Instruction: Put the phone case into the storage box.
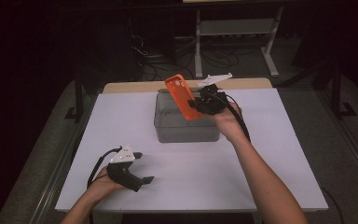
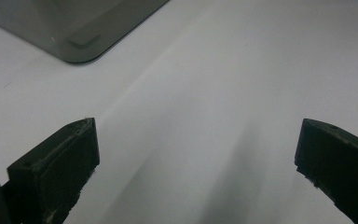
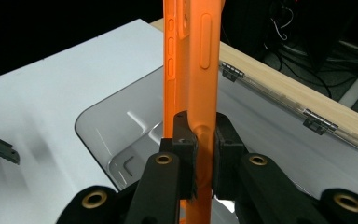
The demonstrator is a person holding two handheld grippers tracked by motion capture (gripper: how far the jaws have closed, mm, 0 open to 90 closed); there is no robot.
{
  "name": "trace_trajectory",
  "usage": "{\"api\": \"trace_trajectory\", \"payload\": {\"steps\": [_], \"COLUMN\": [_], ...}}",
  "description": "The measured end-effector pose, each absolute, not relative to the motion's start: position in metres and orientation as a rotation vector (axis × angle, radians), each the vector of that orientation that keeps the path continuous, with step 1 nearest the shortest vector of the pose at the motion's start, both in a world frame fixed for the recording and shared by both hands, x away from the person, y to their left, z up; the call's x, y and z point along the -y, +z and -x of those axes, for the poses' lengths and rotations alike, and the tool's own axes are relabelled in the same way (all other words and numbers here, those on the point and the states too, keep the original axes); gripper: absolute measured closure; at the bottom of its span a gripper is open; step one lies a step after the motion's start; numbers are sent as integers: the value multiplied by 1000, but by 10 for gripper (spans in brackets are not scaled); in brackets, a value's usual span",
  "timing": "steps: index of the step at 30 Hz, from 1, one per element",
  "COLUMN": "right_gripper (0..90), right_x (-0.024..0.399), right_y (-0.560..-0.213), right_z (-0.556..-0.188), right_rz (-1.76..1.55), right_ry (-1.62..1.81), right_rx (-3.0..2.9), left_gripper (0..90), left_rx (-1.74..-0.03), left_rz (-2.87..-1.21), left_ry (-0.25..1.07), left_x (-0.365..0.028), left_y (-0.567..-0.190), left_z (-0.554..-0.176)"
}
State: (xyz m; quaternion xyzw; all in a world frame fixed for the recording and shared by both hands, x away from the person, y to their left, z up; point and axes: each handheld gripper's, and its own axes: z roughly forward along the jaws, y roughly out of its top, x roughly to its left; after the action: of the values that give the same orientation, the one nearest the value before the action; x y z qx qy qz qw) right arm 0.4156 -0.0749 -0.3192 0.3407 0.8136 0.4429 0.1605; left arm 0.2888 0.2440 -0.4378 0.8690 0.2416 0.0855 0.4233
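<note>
White table (image 1: 121, 121): orange phone case (image 1: 182, 95) clamped in right gripper (image 1: 196, 103), seemingly above grey box (image 1: 168, 126).

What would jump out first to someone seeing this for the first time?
The orange phone case, pinched upright by the right gripper above the grey lidded box at the table's middle. Next, the left gripper, open and holding nothing, sits low on the white table at the near left.

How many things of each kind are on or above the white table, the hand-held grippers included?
Orange phone case: 1
Grey clear box: 1
Hand-held grippers: 2, the left gripper with jaws open and the right gripper with jaws shut on the case
Total: 4
</note>
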Motion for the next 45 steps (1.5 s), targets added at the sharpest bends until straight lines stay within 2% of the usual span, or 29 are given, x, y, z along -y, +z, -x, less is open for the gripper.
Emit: {"api": "trace_trajectory", "payload": {"steps": [21, 45], "right_gripper": [810, 808], "right_x": [63, 47], "right_y": [-339, -343], "right_z": [-436, -450], "right_rz": [-1015, -1038], "right_ry": [1110, 838], "right_rx": [-2423, -2578], "left_gripper": [0, 0], "left_rx": [-606, -609], "left_rz": [-2176, -2174], "left_ry": [215, 212], "left_x": [-244, -244], "left_y": [-438, -438], "left_z": [-289, -289]}}
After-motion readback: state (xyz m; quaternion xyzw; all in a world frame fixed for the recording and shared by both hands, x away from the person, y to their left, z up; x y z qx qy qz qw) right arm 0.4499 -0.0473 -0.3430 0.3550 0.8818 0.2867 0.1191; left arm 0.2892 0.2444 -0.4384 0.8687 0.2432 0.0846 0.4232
